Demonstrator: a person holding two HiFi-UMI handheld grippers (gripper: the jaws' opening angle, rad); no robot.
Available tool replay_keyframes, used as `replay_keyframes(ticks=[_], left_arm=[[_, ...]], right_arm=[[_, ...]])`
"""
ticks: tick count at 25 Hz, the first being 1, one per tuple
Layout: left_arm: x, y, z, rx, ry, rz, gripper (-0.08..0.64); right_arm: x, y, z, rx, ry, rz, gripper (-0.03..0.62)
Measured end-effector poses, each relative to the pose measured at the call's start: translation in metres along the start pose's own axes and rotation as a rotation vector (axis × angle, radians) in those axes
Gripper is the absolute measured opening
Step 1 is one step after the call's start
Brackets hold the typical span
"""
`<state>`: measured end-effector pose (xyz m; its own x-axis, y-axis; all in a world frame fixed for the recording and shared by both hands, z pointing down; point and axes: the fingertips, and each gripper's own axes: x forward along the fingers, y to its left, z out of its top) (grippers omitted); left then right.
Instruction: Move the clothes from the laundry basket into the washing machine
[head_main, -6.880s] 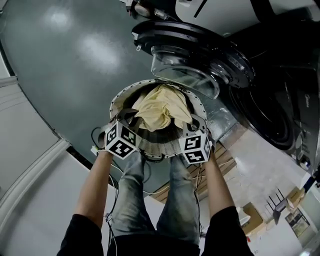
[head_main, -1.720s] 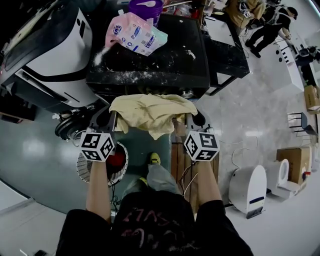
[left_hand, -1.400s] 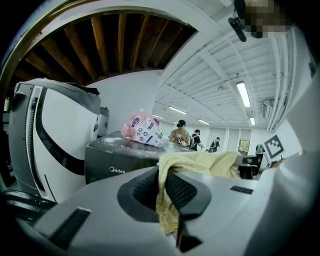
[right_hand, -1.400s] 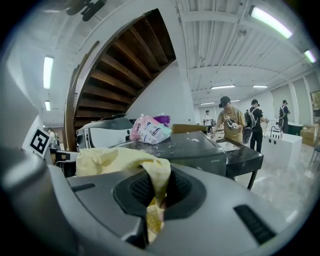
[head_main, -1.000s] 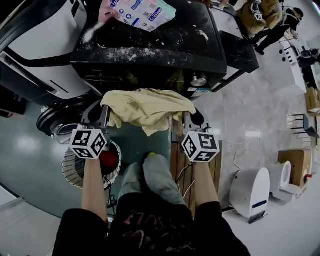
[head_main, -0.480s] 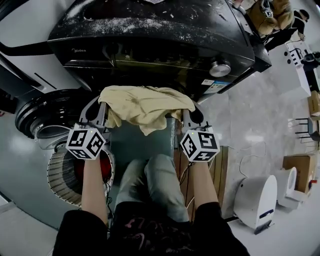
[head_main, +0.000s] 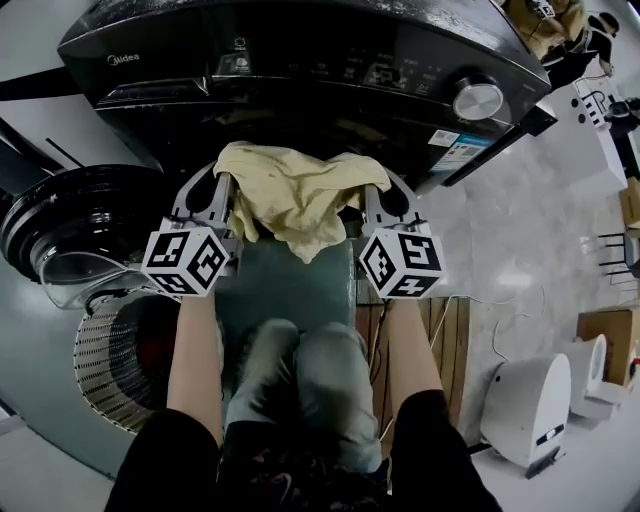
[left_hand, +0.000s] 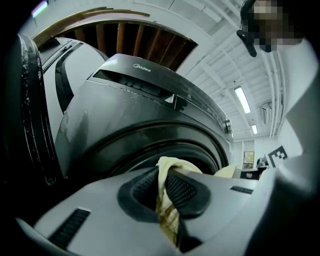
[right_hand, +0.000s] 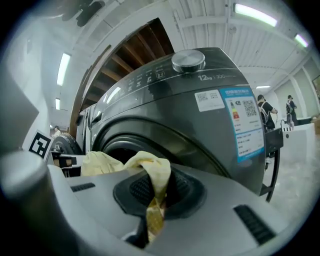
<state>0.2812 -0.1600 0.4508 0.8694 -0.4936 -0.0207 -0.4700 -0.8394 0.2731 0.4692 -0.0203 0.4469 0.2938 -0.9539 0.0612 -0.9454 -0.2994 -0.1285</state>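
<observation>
A person's knees (head_main: 298, 365) in jeans are nearest, seen from above, with a slatted laundry basket (head_main: 108, 352) on the floor at their left. Just ahead, the left gripper (head_main: 224, 196) and right gripper (head_main: 367, 200) each have their jaws clenched on one end of a pale yellow cloth (head_main: 295, 195), which sags in the air between them. Beyond the cloth stands the dark front-loading washing machine (head_main: 300, 60), its round door (head_main: 60, 225) swung open at the left.

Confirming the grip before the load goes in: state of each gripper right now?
Left gripper: closed, pinching one edge of the yellow cloth.
Right gripper: closed, pinching the other edge of the same yellow cloth.
</observation>
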Motion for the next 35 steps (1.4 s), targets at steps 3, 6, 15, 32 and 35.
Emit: replay_keyframes(ticks=[3,6,15,32,35], left_arm=[[0.009,0.008,-0.011,0.009,-0.004,0.023,0.031],[0.017,0.015,-0.021,0.047,0.0,0.035,0.031],[0.043,0.022,-0.055,0.05,0.0,0.02,0.031],[0.097,0.06,-0.097,0.155,0.056,0.091,0.032],[0.11,0.066,-0.101,0.14,0.063,0.105,0.032]], right_arm=[[0.009,-0.003,-0.009,0.006,-0.005,0.0,0.012],[0.019,-0.004,-0.017,0.024,-0.022,0.007,0.012],[0.039,0.0,-0.058,0.03,-0.022,0.011,0.012],[0.111,-0.019,-0.101,0.053,-0.019,-0.112,0.012],[0.122,-0.023,-0.106,0.056,-0.027,-0.112,0.012]])
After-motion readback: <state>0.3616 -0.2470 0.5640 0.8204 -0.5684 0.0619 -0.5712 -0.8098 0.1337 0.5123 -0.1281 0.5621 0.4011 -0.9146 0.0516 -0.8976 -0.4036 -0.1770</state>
